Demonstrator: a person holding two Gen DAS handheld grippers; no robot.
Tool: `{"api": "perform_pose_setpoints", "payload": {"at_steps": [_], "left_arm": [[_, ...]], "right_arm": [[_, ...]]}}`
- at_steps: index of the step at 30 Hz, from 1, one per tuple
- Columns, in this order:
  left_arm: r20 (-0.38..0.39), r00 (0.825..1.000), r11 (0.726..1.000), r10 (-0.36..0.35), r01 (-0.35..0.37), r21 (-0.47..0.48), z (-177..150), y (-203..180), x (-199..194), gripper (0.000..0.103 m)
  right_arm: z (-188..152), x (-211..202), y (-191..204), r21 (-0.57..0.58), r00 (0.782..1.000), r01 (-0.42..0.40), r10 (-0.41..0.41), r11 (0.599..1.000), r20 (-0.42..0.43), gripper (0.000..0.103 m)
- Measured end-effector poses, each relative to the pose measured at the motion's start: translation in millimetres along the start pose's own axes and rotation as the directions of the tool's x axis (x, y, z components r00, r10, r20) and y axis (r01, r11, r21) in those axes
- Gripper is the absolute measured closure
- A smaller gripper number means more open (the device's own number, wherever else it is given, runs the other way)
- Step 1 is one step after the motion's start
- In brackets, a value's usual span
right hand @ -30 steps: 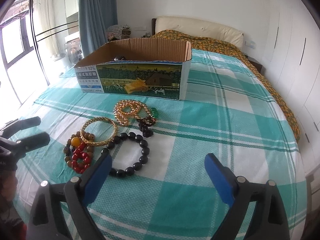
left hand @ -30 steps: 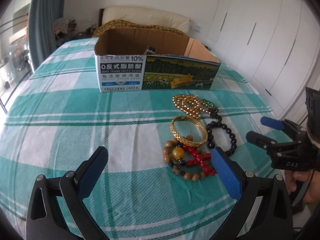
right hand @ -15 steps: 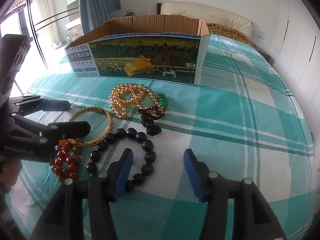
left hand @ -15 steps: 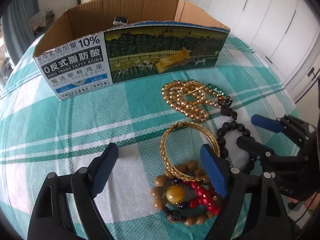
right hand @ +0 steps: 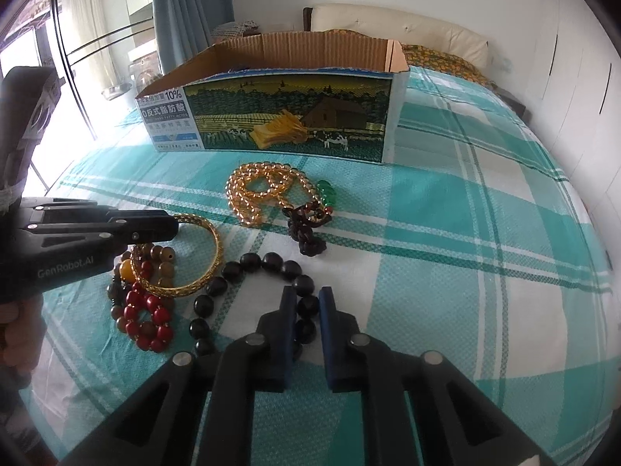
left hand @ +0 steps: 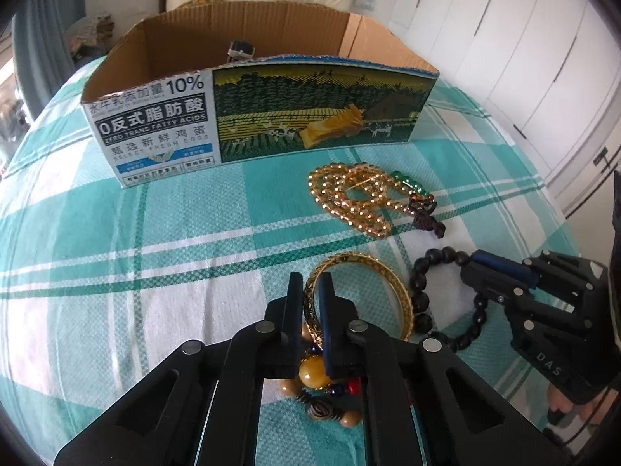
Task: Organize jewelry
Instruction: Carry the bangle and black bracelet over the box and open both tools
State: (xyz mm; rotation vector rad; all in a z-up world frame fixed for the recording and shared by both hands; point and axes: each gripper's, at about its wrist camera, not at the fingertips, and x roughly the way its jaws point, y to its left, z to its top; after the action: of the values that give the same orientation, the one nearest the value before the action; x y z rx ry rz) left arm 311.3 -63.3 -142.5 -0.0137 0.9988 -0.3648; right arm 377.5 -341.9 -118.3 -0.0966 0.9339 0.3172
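On the teal plaid bedsheet lies a gold bangle [left hand: 372, 272] [right hand: 209, 268]. My left gripper [left hand: 310, 283] [right hand: 172, 227] is shut on its near-left rim. A black bead bracelet [left hand: 421, 303] [right hand: 248, 262] lies to the right of the bangle. My right gripper [right hand: 307, 295] [left hand: 471, 262] is closing its jaws on this bracelet, and the pads touch a bead on its right side. Under the bangle's near edge lie a wooden bead bracelet with an amber bead [left hand: 312, 369] and a red bead bracelet [right hand: 147, 310]. A gold bead necklace [left hand: 349, 198] [right hand: 256, 190] with a green pendant lies farther back.
An open printed cardboard box [left hand: 155, 124] [right hand: 287, 116] stands behind the jewelry, with a small dark item [left hand: 240, 48] inside. Pillows and a headboard lie beyond it. White wardrobe doors [left hand: 504, 39] run along the right, curtains and a window along the left.
Both grippers came forward and down onto the jewelry. The left jaws went from wide open to shut on the gold bangle. The right jaws narrowed around the black bead bracelet.
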Motion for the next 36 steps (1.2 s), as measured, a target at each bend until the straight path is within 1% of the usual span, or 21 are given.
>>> {"api": "perform_pose_setpoints", "payload": {"at_steps": [4, 9, 16, 22, 25, 29, 36], "left_arm": [[0.052, 0.998, 0.999, -0.027, 0.029, -0.037, -0.2, 2.3, -25.5, 0.097], [0.096, 0.995, 0.997, -0.038, 0.044, -0.058, 3.7, 3.2, -55.8, 0.097], [0.145, 0.989, 0.997, -0.035, 0.044, -0.059, 10.2, 14.8, -104.1, 0.097], [0.174, 0.984, 0.997, -0.027, 0.039, -0.064, 25.9, 23.0, -135.6, 0.097], [0.191, 0.982, 0.998, 0.0, 0.011, -0.056, 35.7, 26.4, -146.0, 0.097], [0.21, 0.977, 0.998, 0.021, -0.009, -0.058, 52.8, 32.6, -154.2, 0.097], [0.237, 0.971, 0.997, 0.037, -0.019, -0.076, 92.7, 44.9, -157.2, 0.097]], "right_arm": [[3.9, -24.1, -4.7, 0.034, 0.999, -0.028, 0.027, 0.999, 0.037, 0.091], [16.8, -51.9, -7.6, 0.032, 0.996, -0.046, 0.044, 0.998, 0.072, 0.091], [40.6, -88.6, -7.0, 0.011, 0.992, -0.057, 0.055, 0.998, 0.11, 0.091], [66.2, -114.4, -6.4, -0.01, 0.988, -0.077, 0.078, 0.997, 0.133, 0.091], [80.6, -125.5, -1.4, -0.036, 0.986, -0.077, 0.081, 0.996, 0.146, 0.091], [103.6, -136.8, 6.5, -0.069, 0.982, -0.066, 0.077, 0.995, 0.171, 0.091], [149.5, -136.6, 17.3, -0.097, 0.975, -0.059, 0.078, 0.994, 0.206, 0.091]]}}
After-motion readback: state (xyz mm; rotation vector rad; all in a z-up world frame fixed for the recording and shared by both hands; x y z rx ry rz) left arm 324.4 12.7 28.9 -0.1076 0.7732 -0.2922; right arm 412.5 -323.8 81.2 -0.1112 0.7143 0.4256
